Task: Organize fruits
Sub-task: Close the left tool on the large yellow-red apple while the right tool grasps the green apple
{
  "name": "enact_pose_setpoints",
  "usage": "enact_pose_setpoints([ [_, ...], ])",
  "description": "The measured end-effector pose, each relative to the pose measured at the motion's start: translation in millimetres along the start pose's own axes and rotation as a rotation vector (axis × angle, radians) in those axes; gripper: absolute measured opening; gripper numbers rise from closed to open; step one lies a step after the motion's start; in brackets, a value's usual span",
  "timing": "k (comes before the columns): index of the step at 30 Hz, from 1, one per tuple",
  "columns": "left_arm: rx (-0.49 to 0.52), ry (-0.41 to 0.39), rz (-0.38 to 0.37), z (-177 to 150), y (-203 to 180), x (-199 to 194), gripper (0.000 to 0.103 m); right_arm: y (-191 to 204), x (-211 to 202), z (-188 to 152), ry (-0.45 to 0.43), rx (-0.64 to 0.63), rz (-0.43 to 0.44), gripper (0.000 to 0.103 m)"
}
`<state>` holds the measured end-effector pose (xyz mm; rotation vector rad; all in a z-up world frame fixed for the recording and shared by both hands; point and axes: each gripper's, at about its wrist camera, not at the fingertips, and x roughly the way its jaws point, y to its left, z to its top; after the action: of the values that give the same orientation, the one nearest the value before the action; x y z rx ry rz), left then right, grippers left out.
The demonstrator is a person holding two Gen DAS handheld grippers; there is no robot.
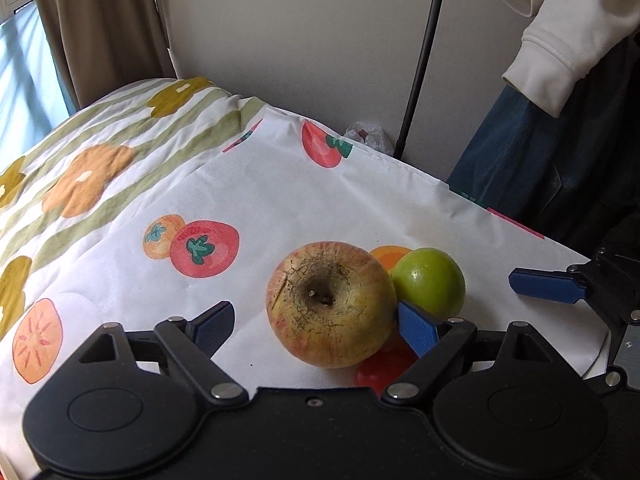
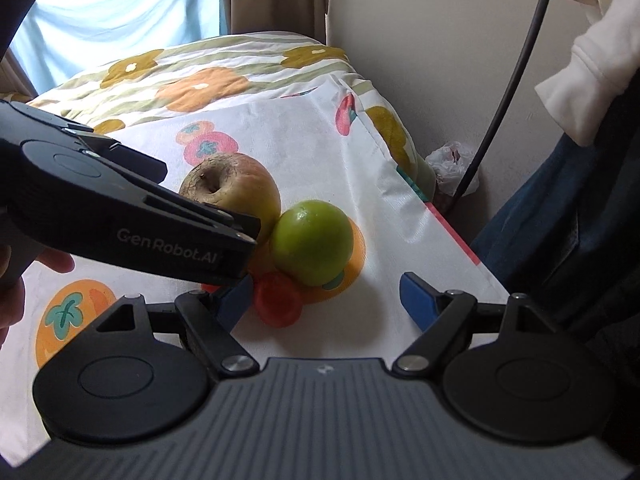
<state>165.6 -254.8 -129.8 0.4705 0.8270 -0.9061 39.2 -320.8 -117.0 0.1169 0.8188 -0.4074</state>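
A wrinkled yellow-red apple (image 1: 332, 304) lies on the fruit-print cloth (image 1: 256, 184), touching a green apple (image 1: 430, 282) on its right. My left gripper (image 1: 316, 326) is open around the yellow-red apple; its right pad sits between the two fruits, its left pad stands apart from the apple. In the right wrist view the yellow-red apple (image 2: 240, 190) is partly hidden by the left gripper's body (image 2: 128, 220). My right gripper (image 2: 328, 300) is open and empty, just short of the green apple (image 2: 312, 242). The right gripper's fingers (image 1: 548, 286) show at the left wrist view's right edge.
The cloth (image 2: 304, 136) ends at the table's right edge (image 2: 452, 232), beside a wall. A black pole (image 1: 420, 60), a crumpled plastic bag (image 2: 452, 168) and hanging clothes (image 1: 560, 32) stand to the right. A striped flowered cover (image 1: 100, 148) lies at the back left.
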Motion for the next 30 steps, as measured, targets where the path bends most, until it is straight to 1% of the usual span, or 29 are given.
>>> enact_pose_setpoints([
  [6,0.017,0.009,-0.008,1.9,-0.9,8.3,0.091,-2.0,6.3,3.7,-0.001,0.006,0.01,0.095],
  [9,0.003,0.013,-0.039,2.6,1.5,10.2,0.085,-2.3,8.3,5.6,0.0,0.0,0.014,0.095],
  [10,-0.014,0.017,-0.061,3.5,3.7,10.5,0.08,-1.9,9.4,6.0,0.002,-0.004,0.015,0.095],
  [11,-0.027,0.022,-0.07,4.5,5.2,11.0,0.079,-2.8,9.4,5.5,0.005,-0.007,0.018,0.095],
  [16,-0.008,0.02,-0.052,4.0,2.5,10.4,0.078,-2.8,12.5,6.0,0.012,-0.017,0.027,0.094],
  [21,-0.021,0.022,-0.016,0.9,8.6,6.3,0.078,-2.4,15.4,7.1,0.005,-0.027,0.031,0.092],
  [24,-0.034,0.027,-0.007,-0.6,13.8,4.5,0.078,-2.4,18.4,8.9,0.002,-0.033,0.033,0.088],
  [26,-0.038,0.03,0.0,-1.4,15.9,3.6,0.078,-2.4,20.7,10.6,0.003,-0.037,0.039,0.08],
  [30,-0.054,0.031,0.007,-3.3,18.8,2.0,0.078,-3.4,27.0,13.4,0.015,-0.033,0.049,0.074],
])
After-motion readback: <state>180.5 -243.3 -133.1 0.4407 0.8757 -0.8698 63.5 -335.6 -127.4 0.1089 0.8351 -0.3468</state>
